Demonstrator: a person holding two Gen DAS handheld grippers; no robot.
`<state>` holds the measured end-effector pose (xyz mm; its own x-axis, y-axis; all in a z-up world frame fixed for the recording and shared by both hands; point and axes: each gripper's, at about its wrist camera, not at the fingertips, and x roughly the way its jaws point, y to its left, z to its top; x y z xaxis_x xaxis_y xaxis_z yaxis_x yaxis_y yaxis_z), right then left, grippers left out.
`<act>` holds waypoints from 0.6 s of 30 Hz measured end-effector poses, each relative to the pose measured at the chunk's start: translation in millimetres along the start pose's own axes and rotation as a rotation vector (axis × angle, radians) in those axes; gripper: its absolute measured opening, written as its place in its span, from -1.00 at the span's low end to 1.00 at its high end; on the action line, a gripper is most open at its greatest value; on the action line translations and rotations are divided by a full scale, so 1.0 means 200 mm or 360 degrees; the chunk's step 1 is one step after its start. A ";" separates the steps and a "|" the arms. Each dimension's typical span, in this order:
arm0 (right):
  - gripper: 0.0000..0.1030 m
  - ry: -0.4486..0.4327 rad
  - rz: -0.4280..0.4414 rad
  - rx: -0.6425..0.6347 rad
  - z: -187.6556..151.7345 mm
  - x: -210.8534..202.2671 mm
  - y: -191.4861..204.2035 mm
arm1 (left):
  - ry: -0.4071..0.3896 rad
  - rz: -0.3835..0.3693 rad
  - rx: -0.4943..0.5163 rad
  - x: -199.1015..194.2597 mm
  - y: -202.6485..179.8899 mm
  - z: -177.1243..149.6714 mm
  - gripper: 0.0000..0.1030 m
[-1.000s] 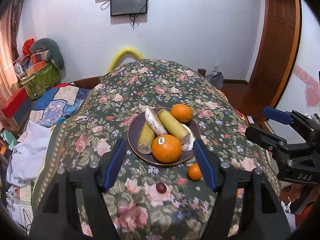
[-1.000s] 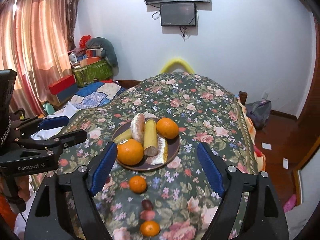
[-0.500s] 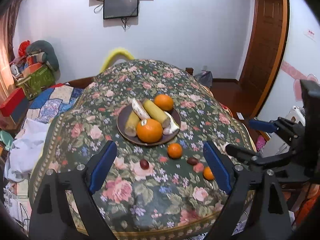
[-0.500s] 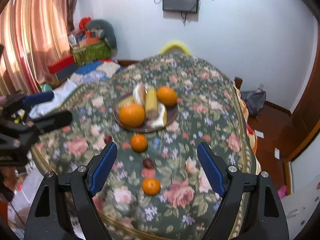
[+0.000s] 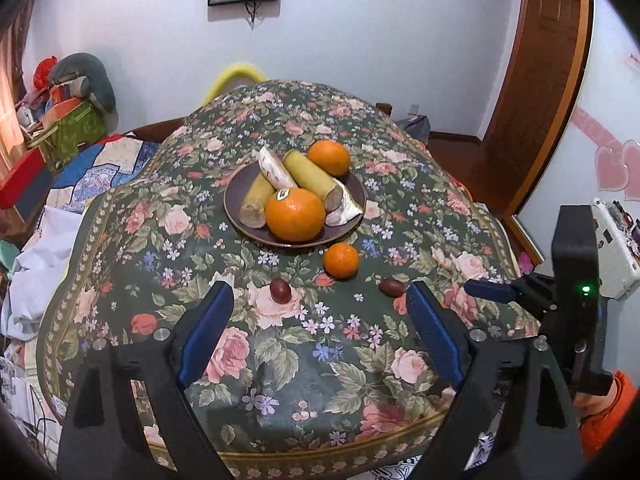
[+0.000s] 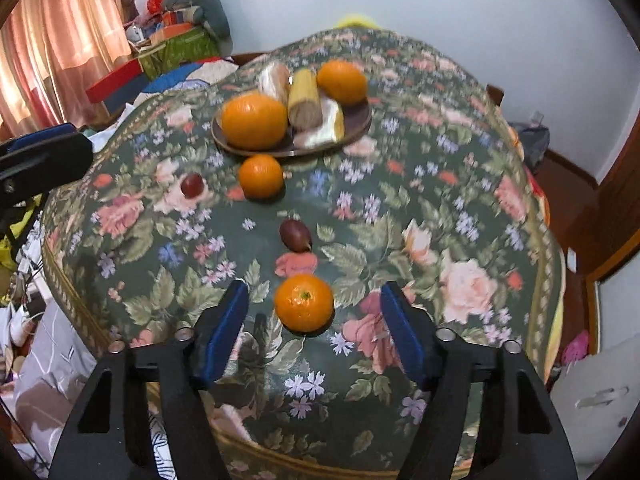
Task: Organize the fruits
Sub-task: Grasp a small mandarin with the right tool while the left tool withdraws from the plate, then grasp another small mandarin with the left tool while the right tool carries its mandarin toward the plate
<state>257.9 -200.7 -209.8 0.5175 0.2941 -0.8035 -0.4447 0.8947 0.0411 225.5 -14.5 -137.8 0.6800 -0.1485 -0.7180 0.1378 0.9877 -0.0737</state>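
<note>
right claw (image 6: 314, 320) closing, pads not yet pressing | small orange (image 6: 304, 303) dead ahead between its fingers (round, no long axis) | left claw (image 5: 316, 328) spread, empty, farther off

Both grippers: black angular frames, blue finger pads (image 5: 206, 330), silver screw heads (image 6: 443, 334) at the finger bases. The right gripper (image 5: 490, 292) body shows a lit green LED (image 5: 586, 289). Orange sleeve (image 5: 606, 412) behind it.
</note>
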 end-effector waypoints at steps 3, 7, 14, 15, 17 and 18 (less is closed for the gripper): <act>0.04 0.0052 0.0017 0.0014 -0.01 0.06 -0.02 | 0.0020 0.0016 0.0000 0.04 0.01 -0.01 0.72; -0.36 0.0065 0.0073 0.0031 -0.02 0.09 -0.02 | 0.0041 0.0018 -0.0001 0.08 0.02 -0.01 0.72; -0.39 -0.0010 0.0071 0.0026 0.00 0.03 -0.03 | 0.0060 0.0028 -0.0009 0.14 0.02 0.00 0.72; -0.39 -0.0028 0.0070 0.0029 0.00 0.02 -0.04 | 0.0063 0.0027 -0.0014 0.16 0.02 0.00 0.70; -0.39 -0.0060 0.0066 0.0037 0.02 -0.01 -0.05 | 0.0081 0.0013 -0.0019 0.19 0.02 0.01 0.63; -0.39 -0.0078 0.0067 0.0045 0.03 -0.02 -0.06 | 0.0090 0.0005 -0.0021 0.20 0.02 0.01 0.55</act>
<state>266.0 -210.6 -203.3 0.5341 0.3473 -0.7708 -0.4466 0.8901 0.0916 254.8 -17.0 -165.5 0.6384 -0.1429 -0.7563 0.1260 0.9888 -0.0804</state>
